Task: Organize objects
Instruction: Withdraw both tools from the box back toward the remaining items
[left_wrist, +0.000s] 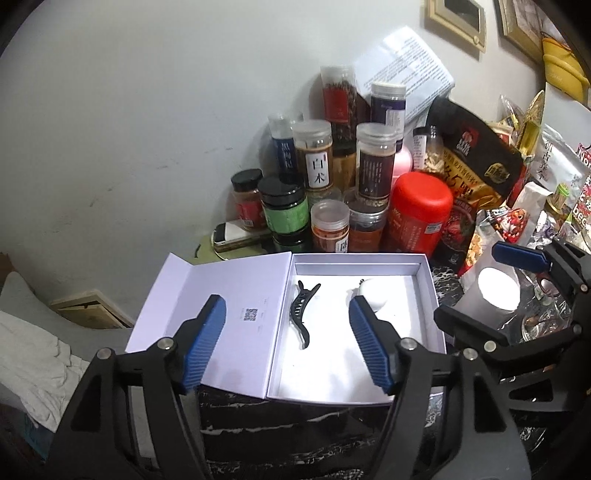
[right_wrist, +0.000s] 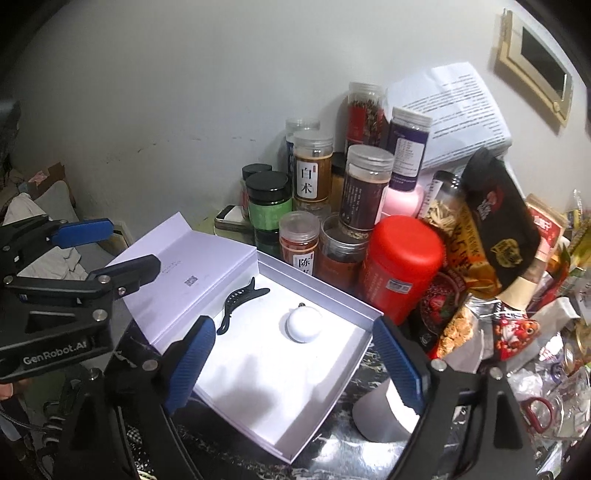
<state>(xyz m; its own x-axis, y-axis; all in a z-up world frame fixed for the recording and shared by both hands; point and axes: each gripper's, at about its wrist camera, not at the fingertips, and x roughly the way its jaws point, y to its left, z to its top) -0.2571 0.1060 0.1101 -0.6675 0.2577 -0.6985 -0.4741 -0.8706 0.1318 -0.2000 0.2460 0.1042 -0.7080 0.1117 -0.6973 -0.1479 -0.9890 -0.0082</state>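
Open box (left_wrist: 424, 291) below released jaws
Both grippers' jaws gape empty; hair clip (left_wrist: 303, 314) and white case (right_wrist: 304, 325) lie between them, jars (left_wrist: 317, 155) crowd beyond.

1. The white round case (left_wrist: 373, 295) in the box (left_wrist: 424, 280) is partly covered by a blue finger pad (left_wrist: 369, 347) in the left wrist view.
2. The grey cup (right_wrist: 384, 413) is half hidden behind a finger pad (right_wrist: 400, 365) in the right wrist view.
3. Small print on the paper sheet (right_wrist: 461, 107) against the wall is too fine to read.
4. The back-row jars (left_wrist: 280, 144) are mostly blocked by those in front.
5. The picture frame (left_wrist: 458, 22) is cut off by the top edge.
6. The clutter of packets (right_wrist: 554, 332) at the right edge is too jumbled to tell apart.
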